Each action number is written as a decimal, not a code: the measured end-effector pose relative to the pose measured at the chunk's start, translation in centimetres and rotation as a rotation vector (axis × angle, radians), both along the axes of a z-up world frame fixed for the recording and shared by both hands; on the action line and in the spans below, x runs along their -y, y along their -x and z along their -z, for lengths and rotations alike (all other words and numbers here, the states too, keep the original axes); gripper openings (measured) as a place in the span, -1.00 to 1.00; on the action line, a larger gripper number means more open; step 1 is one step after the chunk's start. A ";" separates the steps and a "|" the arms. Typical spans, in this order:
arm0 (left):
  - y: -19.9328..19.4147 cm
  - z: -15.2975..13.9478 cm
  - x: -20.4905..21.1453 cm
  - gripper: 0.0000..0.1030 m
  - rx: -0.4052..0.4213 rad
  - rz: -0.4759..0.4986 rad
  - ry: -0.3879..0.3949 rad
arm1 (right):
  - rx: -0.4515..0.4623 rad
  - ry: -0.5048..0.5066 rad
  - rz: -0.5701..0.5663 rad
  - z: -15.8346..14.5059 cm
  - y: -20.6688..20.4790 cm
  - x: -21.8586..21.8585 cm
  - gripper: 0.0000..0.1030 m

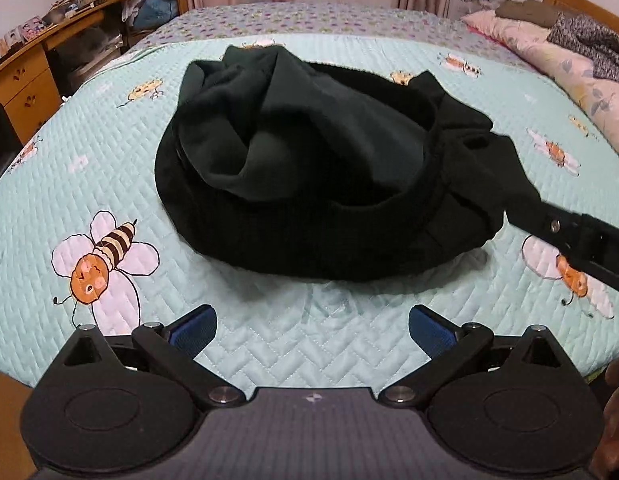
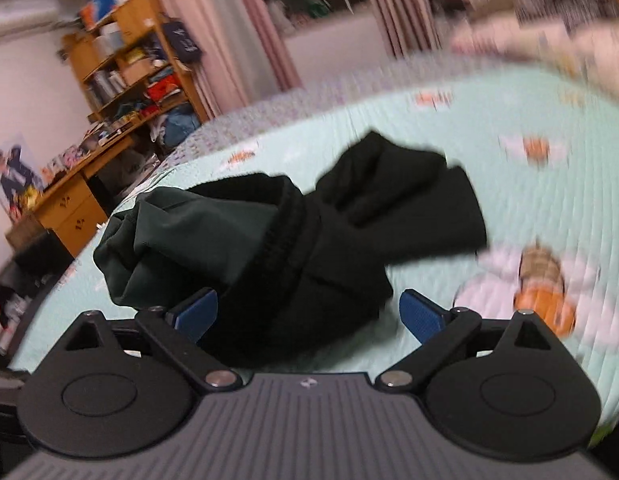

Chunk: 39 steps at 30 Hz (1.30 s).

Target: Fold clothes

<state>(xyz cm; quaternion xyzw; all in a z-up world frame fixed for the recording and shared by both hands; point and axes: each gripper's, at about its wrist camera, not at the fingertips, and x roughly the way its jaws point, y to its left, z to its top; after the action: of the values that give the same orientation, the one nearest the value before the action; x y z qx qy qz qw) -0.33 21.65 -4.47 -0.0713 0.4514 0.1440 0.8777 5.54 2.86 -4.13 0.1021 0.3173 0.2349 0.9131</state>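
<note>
The dark garment (image 1: 309, 168) is lying crumpled in a heap near the middle of the bed (image 1: 269, 344), on the pale quilt with bee prints. Its long axis is running roughly from the far left toward the near right edge of the bed, with the ribbed waistband (image 1: 389, 216) curving along the near side. The left tool (image 1: 311, 330) is hovering near the bed's near edge, fingers spread, gripping nothing. The right tool (image 2: 309, 316) is sitting spread, with garment fabric lying between its fingers; the right wrist view is motion-blurred.
</note>
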 end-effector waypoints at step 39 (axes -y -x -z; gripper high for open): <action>-3.1 2.9 -4.3 0.98 -0.071 -0.035 0.074 | 0.071 0.193 -0.094 4.7 -7.4 -8.9 0.22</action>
<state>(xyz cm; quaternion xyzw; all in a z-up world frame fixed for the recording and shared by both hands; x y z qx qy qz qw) 2.74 25.92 -7.40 -0.1063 0.4861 0.1451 0.8552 12.99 11.71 -8.88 -0.0094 0.3100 0.2492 0.9174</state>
